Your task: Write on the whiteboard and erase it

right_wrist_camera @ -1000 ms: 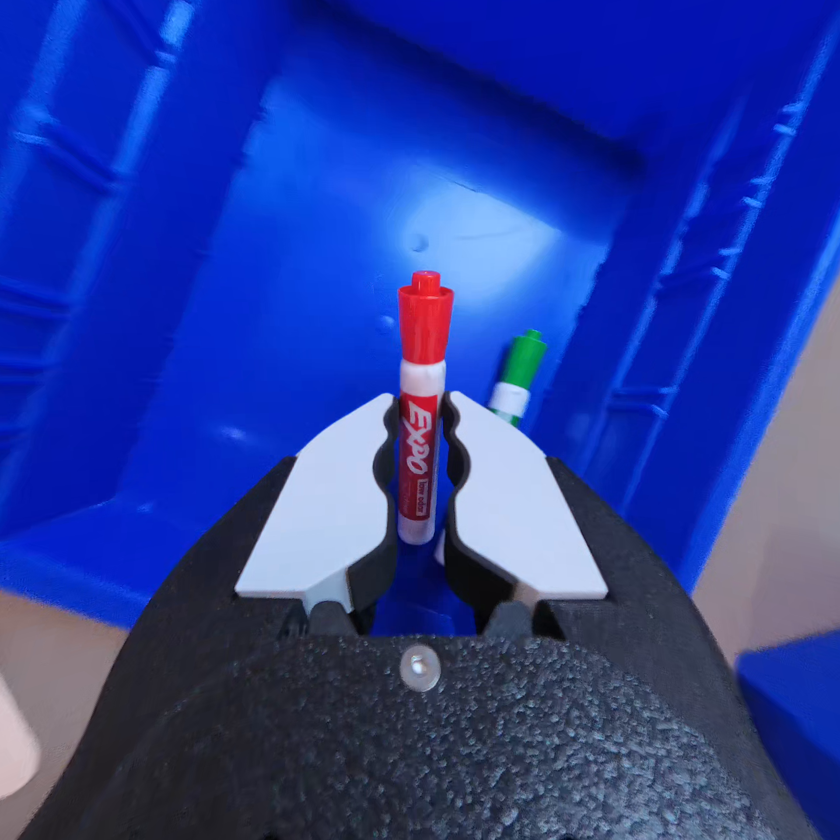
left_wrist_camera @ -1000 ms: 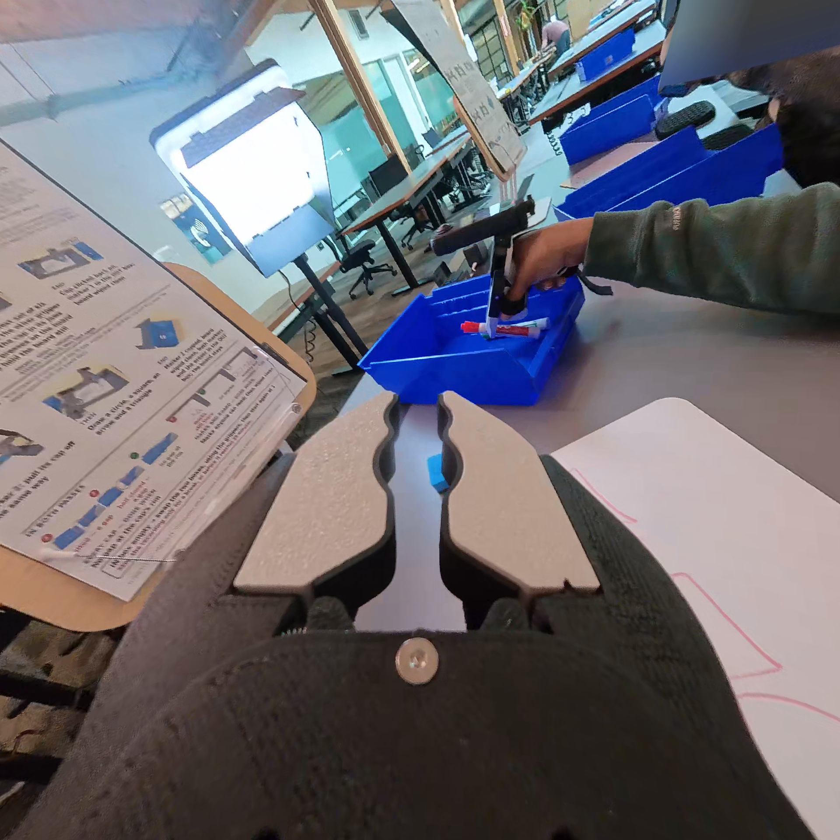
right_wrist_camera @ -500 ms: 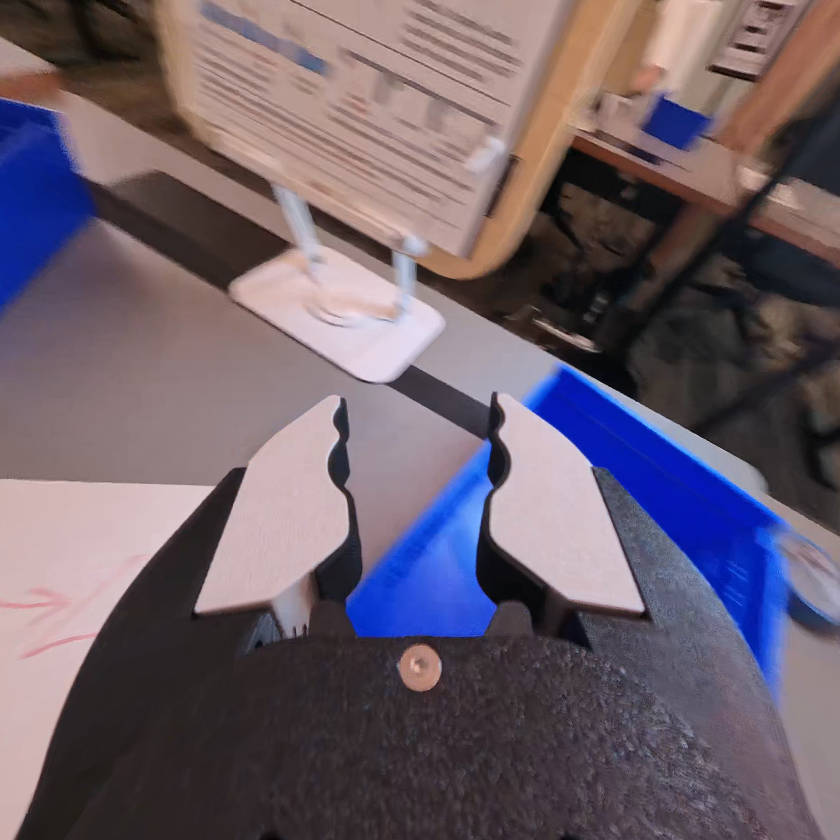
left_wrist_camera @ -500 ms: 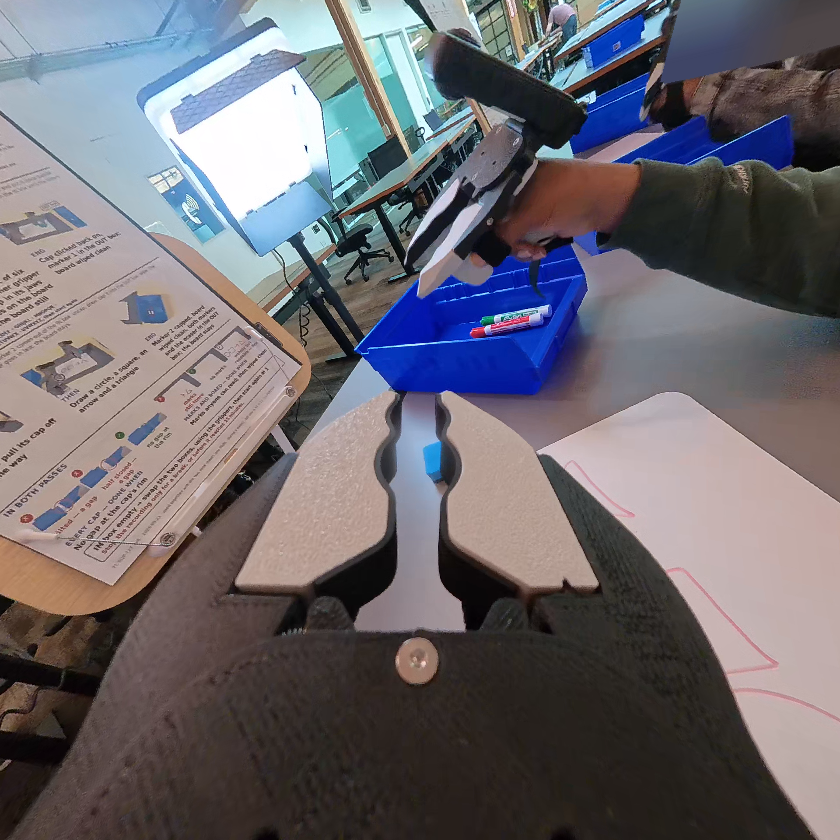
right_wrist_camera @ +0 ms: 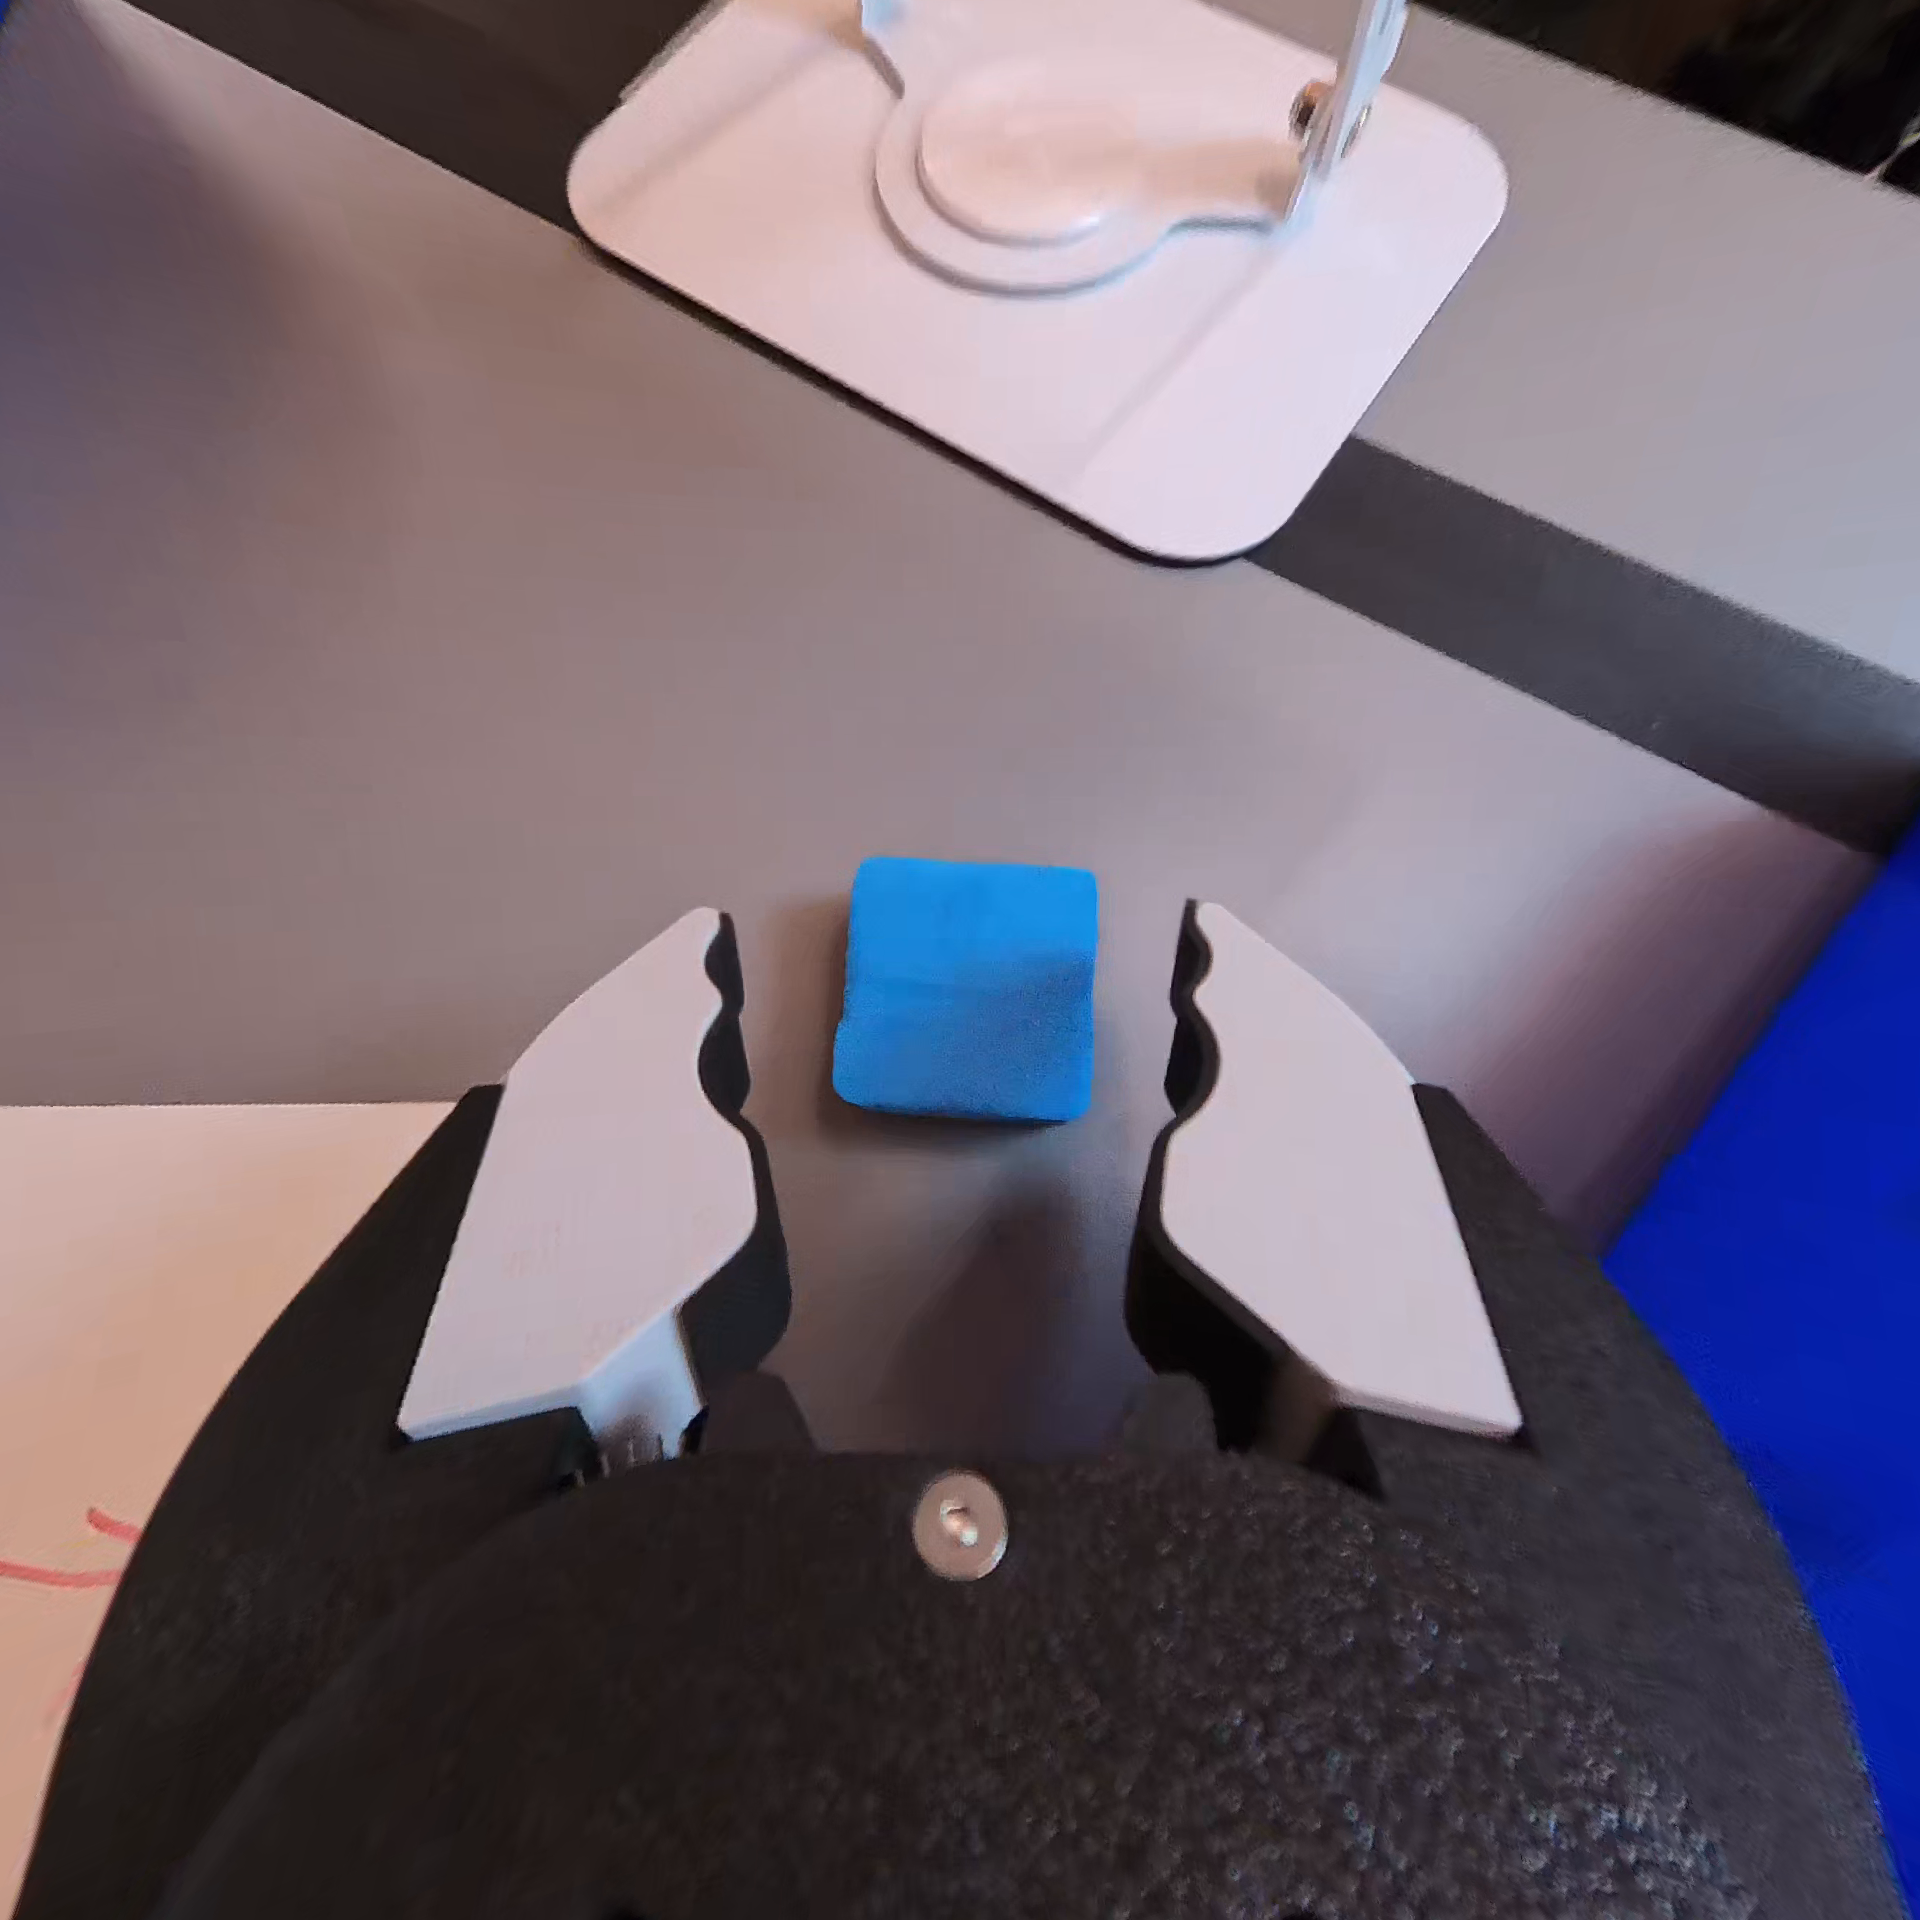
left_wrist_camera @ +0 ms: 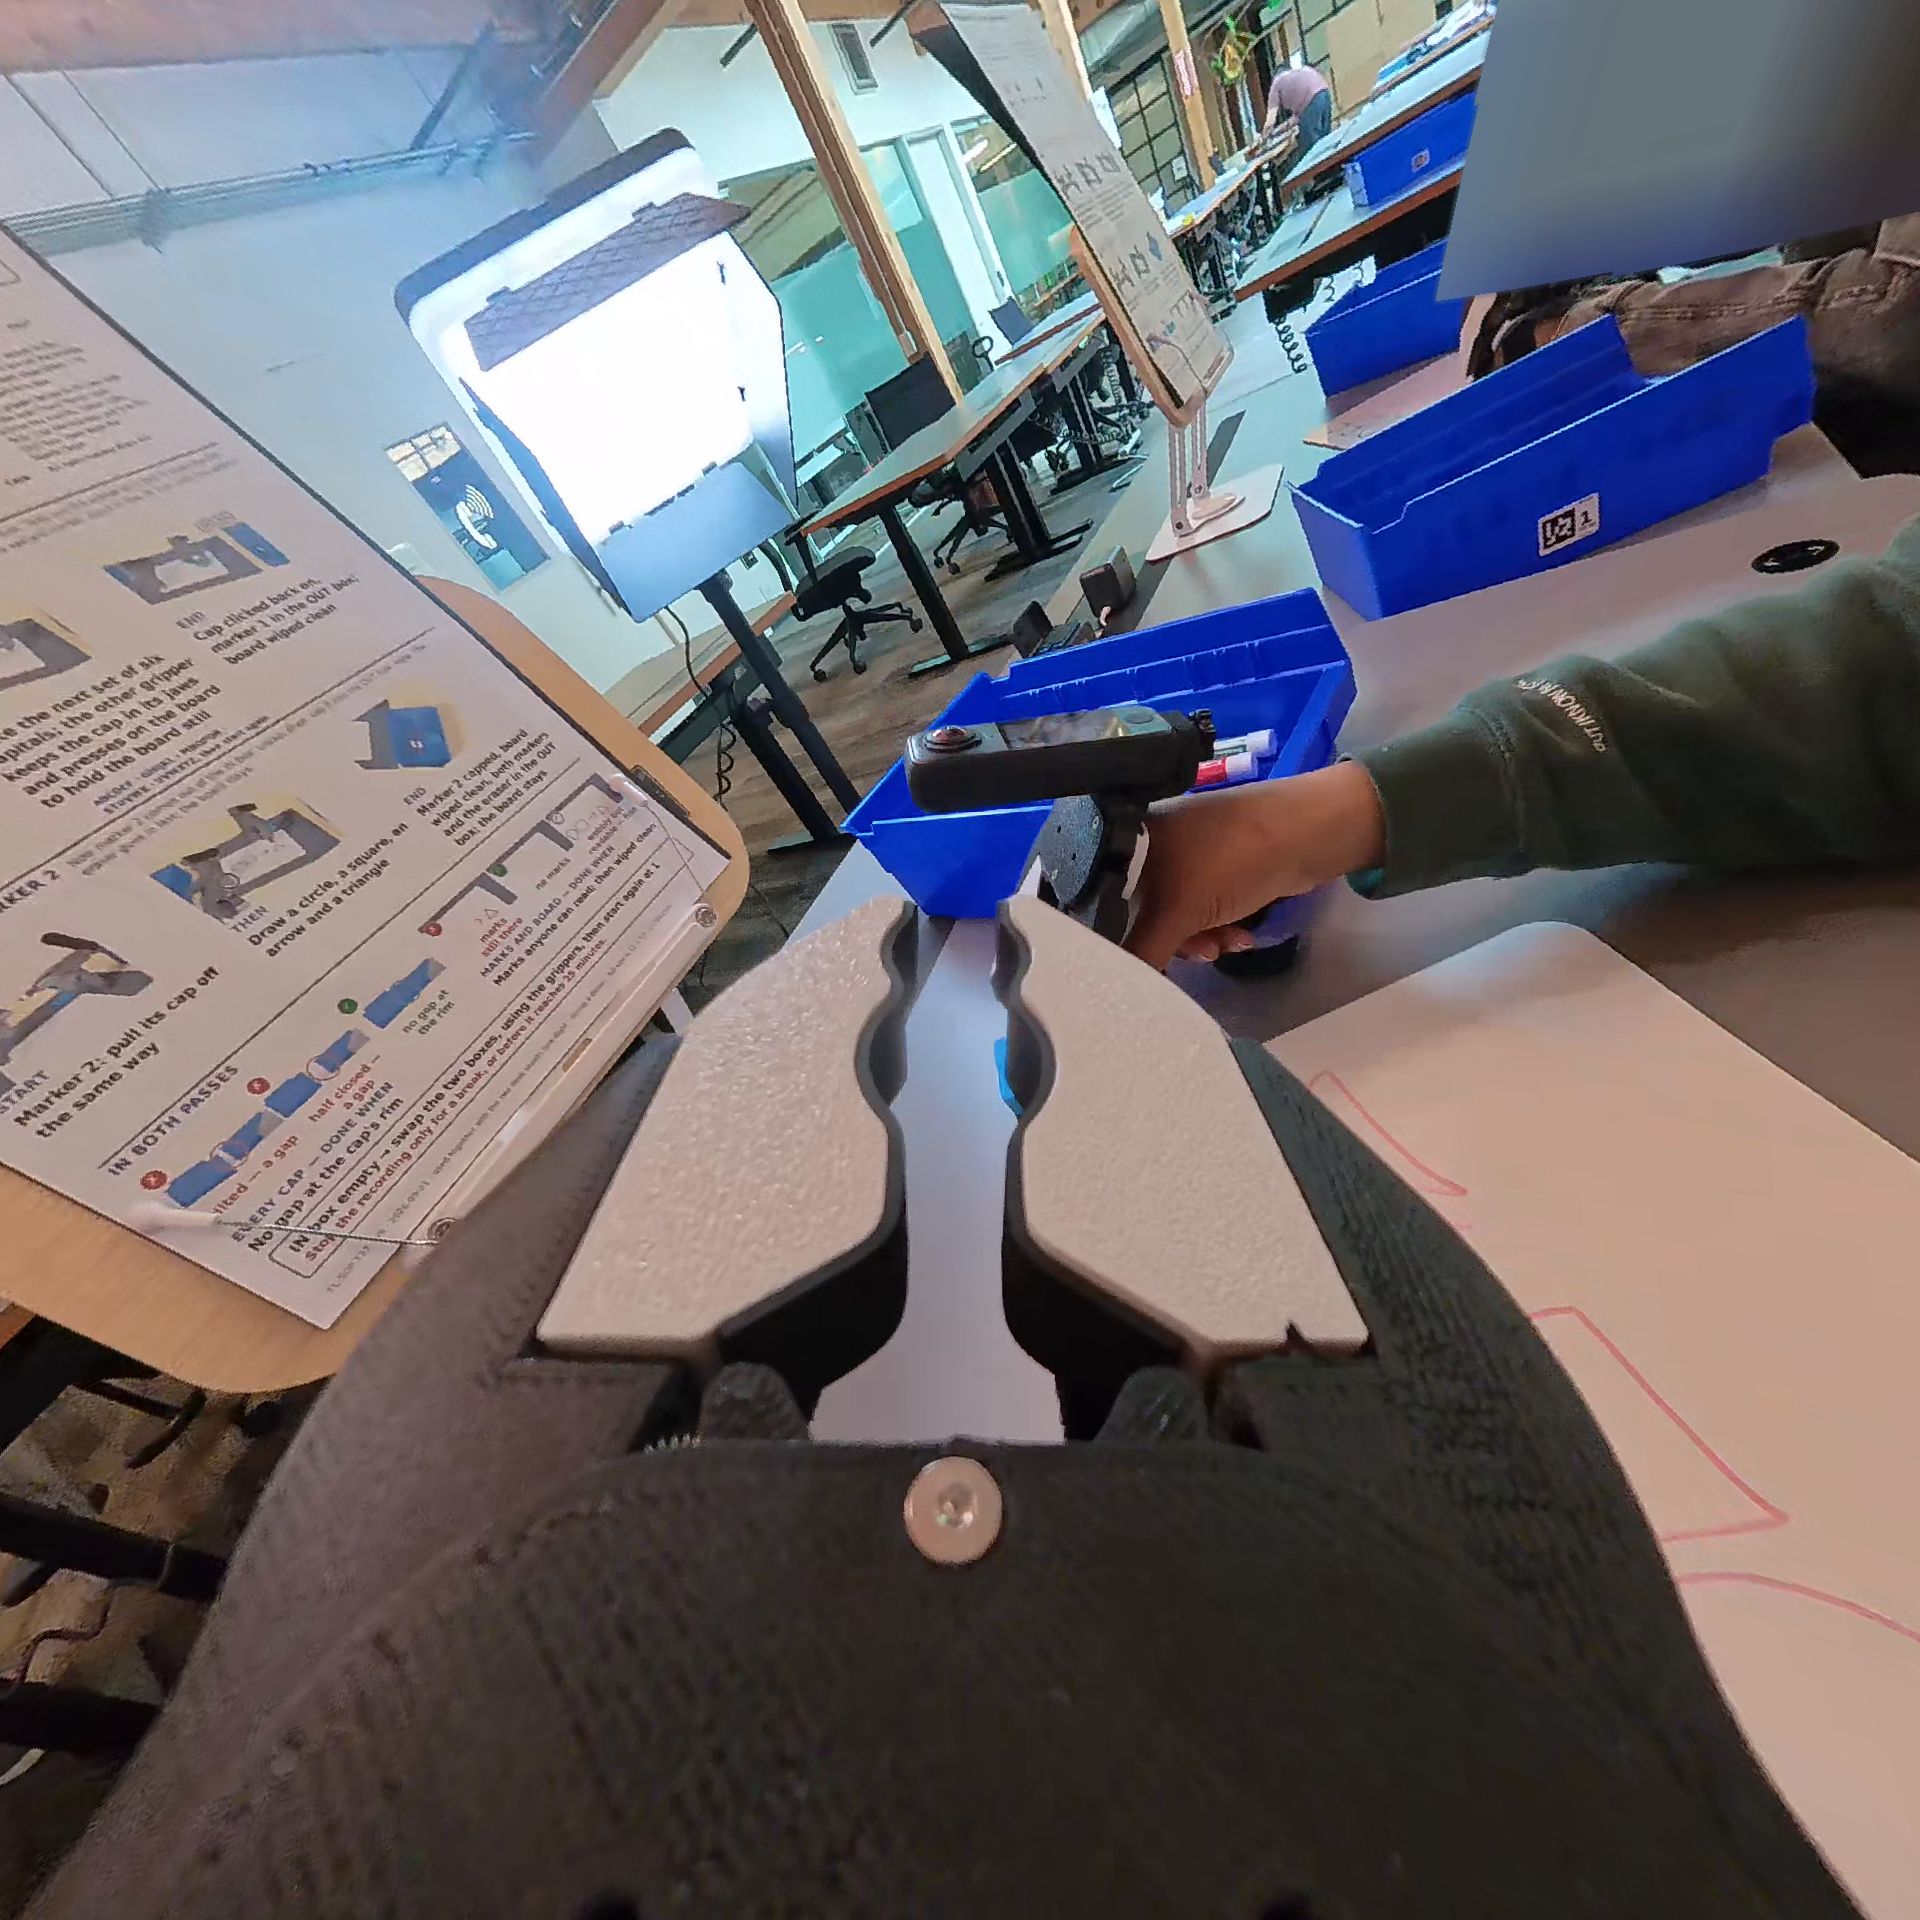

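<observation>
My right gripper is open wide and hangs low over the grey table. A blue eraser block lies on the table between its fingertips, with a gap to each pad. The left wrist view shows a sliver of the eraser and the right gripper's body in a person's hand. My left gripper is held still with its jaws a narrow slit apart and nothing between them. The whiteboard with red marker lines lies to its right; it also shows in the right wrist view.
A blue bin behind the eraser holds a red marker and a second marker; its edge shows at right. An instruction board on a white stand base stands left. Another blue bin sits farther back. The tips of one gripper are about 30 cm away from the tips of the other.
My right gripper let go of the red marker in the bin, lifted out, opened wide and came down over the blue eraser. My left gripper stayed in place.
</observation>
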`<control>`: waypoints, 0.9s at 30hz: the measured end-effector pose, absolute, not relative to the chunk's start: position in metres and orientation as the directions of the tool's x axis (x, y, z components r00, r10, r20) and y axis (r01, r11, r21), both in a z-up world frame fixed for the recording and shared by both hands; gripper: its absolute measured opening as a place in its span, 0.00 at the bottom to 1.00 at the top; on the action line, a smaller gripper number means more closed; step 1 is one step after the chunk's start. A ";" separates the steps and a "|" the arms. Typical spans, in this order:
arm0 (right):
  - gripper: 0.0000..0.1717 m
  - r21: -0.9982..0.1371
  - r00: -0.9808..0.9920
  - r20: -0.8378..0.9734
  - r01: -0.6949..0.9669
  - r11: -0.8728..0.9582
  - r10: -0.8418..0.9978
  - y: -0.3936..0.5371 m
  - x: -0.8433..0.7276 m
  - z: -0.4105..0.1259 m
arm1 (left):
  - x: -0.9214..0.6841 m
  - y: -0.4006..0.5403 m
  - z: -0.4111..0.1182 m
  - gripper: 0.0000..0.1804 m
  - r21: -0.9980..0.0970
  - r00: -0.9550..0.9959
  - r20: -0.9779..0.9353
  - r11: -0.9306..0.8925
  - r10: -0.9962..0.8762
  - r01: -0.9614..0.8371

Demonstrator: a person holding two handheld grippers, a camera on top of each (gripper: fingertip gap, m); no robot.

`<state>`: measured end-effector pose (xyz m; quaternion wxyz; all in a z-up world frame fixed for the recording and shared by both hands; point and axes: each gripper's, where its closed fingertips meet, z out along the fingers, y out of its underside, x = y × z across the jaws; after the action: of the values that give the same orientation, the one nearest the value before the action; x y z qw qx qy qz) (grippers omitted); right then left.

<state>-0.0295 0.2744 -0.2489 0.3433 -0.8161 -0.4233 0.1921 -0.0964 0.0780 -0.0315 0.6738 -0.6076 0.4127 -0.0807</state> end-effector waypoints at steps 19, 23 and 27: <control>0.30 -0.736 0.368 -0.008 0.627 -0.255 0.930 0.243 -0.043 -0.239 | -0.083 0.073 -0.041 0.07 -0.860 0.599 -0.490 0.240 -0.633 -0.450; 0.30 -0.734 0.165 -0.006 0.670 -0.116 0.986 0.192 -0.053 -0.203 | -0.064 0.056 -0.047 0.04 -0.834 0.524 -0.499 0.217 -0.690 -0.508; 0.30 -0.617 -0.003 0.008 0.787 0.007 1.000 0.142 -0.032 -0.219 | -0.041 0.024 -0.109 0.00 -0.765 0.386 -0.408 0.078 -0.827 -0.640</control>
<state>-0.0317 0.1424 -0.2194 0.2332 -0.6665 -0.6701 0.2287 -0.0407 0.0238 -0.1086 0.4914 -0.6720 0.5457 -0.0955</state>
